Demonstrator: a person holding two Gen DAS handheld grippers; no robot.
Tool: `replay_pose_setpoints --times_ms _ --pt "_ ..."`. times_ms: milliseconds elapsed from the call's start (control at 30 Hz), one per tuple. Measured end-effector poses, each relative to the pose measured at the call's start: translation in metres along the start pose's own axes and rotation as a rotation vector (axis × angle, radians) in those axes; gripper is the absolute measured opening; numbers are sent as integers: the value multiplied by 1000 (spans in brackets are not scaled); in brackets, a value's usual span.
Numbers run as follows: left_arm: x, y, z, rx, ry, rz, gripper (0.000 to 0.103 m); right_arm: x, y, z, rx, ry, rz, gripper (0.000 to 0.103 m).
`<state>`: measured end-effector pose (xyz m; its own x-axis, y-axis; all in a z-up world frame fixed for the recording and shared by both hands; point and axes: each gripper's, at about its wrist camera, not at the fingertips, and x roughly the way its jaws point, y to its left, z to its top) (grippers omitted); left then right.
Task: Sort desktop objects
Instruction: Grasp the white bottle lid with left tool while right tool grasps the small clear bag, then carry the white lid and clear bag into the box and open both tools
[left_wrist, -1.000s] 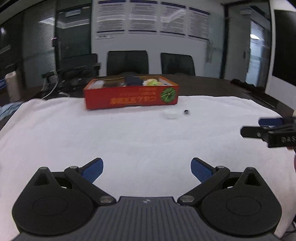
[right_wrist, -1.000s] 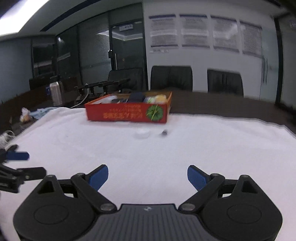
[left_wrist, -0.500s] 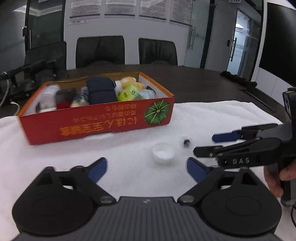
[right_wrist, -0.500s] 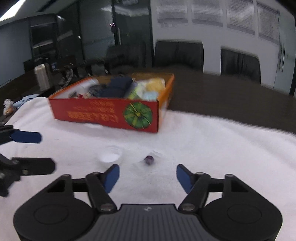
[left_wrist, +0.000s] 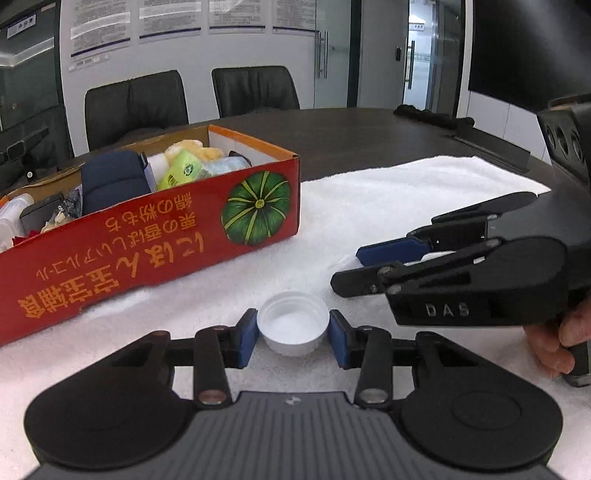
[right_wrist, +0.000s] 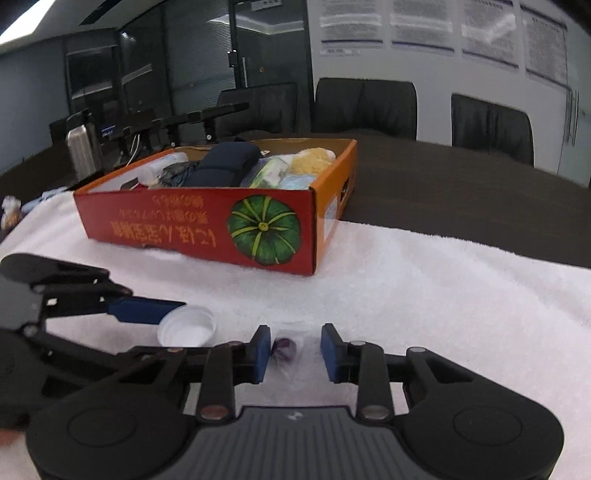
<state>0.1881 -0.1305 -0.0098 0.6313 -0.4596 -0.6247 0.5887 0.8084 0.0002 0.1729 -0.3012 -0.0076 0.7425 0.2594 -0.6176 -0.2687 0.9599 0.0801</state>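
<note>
A white bottle cap (left_wrist: 293, 323) lies open side up on the white towel (left_wrist: 388, 199). My left gripper (left_wrist: 293, 326) is closing, and its blue pads (left_wrist: 245, 338) touch the cap on both sides. Right of it, my right gripper (right_wrist: 295, 349) is also closing around a small dark purple piece in clear wrap (right_wrist: 284, 347). Its left pad (right_wrist: 262, 350) touches the piece and the right pad stands apart. The right gripper (left_wrist: 369, 267) shows side-on in the left wrist view. The cap (right_wrist: 186, 326) and left gripper (right_wrist: 171, 332) show in the right wrist view.
A red cardboard box (left_wrist: 147, 236) with a green pumpkin print stands behind on the towel, filled with several items. A dark table (right_wrist: 461, 199), black chairs (right_wrist: 365, 107) and a steel bottle (right_wrist: 83, 147) lie beyond. A person's hand (left_wrist: 561, 339) holds the right gripper.
Both grippers moved forward and down toward the box. Their jaws narrowed from wide open. The cap now sits between the left pads, the purple piece between the right ones.
</note>
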Motion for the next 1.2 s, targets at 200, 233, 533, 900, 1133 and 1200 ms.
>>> replay_pose_setpoints --times_ms 200,233,533,900,1133,1200 --pt "-18 10 -7 -18 -17 -7 41 -3 11 -3 -78 -19 -10 16" --pt "-25 12 -7 -21 -30 3 41 -4 13 -4 -88 -19 -2 15" --pt "-108 80 25 -154 -201 108 41 -34 33 46 -135 -150 -5 15" --pt "-55 199 127 -289 -121 323 41 21 34 209 39 -69 25 15" --pt "1 244 127 -410 24 335 41 120 55 248 159 81 86 15" --pt "0 253 116 -413 61 318 41 144 67 249 156 116 86 15"
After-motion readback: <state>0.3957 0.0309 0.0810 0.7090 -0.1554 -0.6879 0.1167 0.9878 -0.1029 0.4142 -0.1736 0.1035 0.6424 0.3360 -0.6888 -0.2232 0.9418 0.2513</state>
